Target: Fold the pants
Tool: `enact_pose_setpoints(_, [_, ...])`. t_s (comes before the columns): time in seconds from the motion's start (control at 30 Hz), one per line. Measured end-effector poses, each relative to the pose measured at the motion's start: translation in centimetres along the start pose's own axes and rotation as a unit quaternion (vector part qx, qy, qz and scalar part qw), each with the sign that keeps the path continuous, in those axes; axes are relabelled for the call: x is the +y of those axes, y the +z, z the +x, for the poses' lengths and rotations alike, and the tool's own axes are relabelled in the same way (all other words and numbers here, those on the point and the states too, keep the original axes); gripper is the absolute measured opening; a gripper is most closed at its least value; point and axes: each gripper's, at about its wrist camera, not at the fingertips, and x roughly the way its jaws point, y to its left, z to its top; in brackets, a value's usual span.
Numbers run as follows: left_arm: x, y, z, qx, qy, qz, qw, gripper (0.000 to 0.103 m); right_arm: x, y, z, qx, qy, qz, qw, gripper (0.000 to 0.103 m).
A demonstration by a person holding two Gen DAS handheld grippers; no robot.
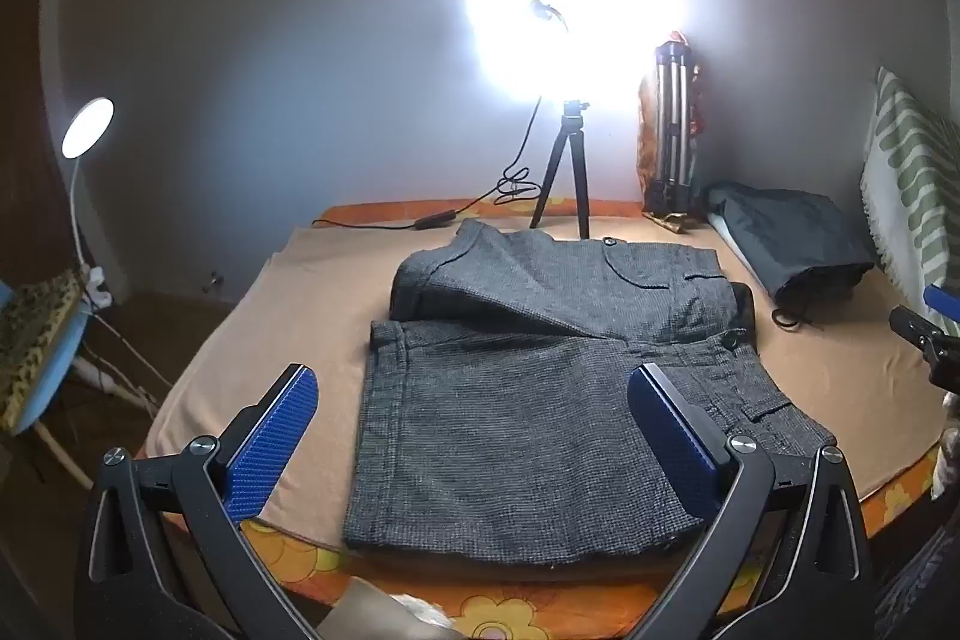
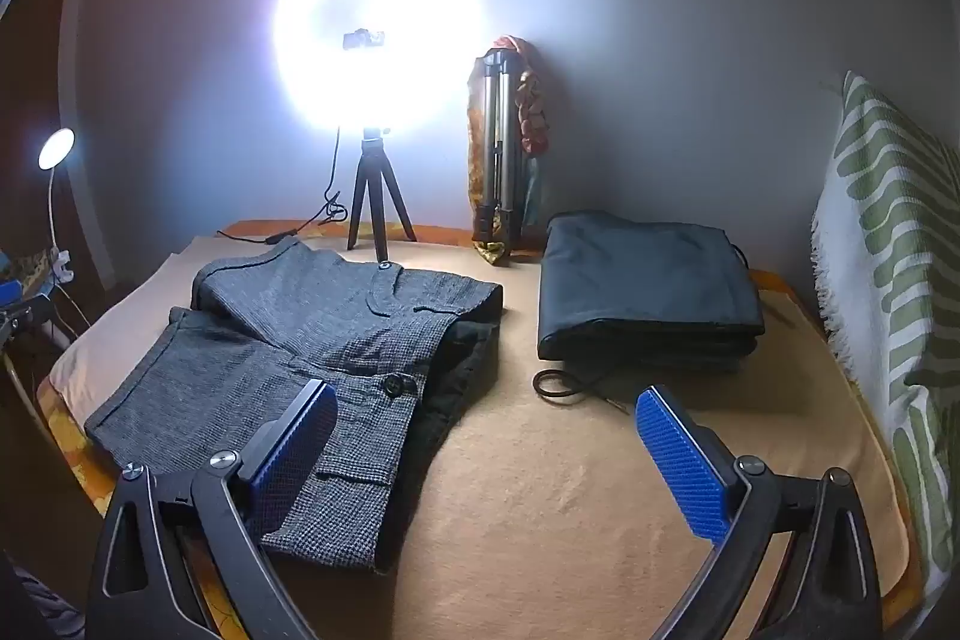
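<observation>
We hover both grippers, left (image 1: pixel 474 436) and right (image 2: pixel 486 448), spread wide and holding nothing, before the tripod (image 1: pixel 564 166); the pants (image 1: pixel 528 400) lie unfolded, so every fold remains.

Pretty dim room overall, that ring light (image 1: pixel 573 10) on the far wall totally blows out into white glare, a small desk lamp (image 1: pixel 88 127) glows at left, and fisheye warping bends and darkens both views' edges.

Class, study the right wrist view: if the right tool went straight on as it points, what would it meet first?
Probably the tan blanket, then the folded dark garment; depth is unclear.
</observation>
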Motion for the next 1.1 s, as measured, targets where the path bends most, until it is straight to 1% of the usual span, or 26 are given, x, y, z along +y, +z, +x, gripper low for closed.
enact_pose_setpoints(0.13, [0.5,-0.09,-0.17,0.004,-0.006,-0.01,0.9999,0.103,0.13,0.12,-0.03,0.0,-0.005,-0.012,1.0,0.102])
enact_pose_setpoints(0.2, [0.42,-0.18,-0.35,0.003,-0.005,-0.01,0.9999,0.103,0.34,0.36,0.23,0.007,-0.003,-0.014,1.0,0.102])
enact_pose_setpoints(0.23, [0.59,-0.24,-0.45,0.004,-0.004,-0.012,0.9999,0.103,0.1,-0.1,0.14,0.001,0.0,-0.011,1.0,0.103])
enact_pose_setpoints(0.3, [0.8,-0.12,-0.03,0.009,-0.006,-0.015,0.9998,0.103,0.5,-0.11,0.32,0.005,-0.003,-0.018,1.0,0.103])
enact_pose_setpoints(0.43, [-0.01,0.01,0.39,0.007,-0.006,-0.004,1.0,0.103,0.64,0.03,0.28,0.002,-0.003,-0.022,1.0,0.103])
enact_pose_setpoints(0.73, [-0.09,-0.01,0.31,0.005,-0.003,-0.003,1.0,0.103,0.91,-0.46,0.66,0.002,0.002,-0.028,1.0,0.103])
enact_pose_setpoints(1.1, [0.03,-0.03,0.18,0.003,-0.004,-0.001,1.0,0.103,0.85,-0.1,0.51,0.004,0.003,-0.03,1.0,0.103])
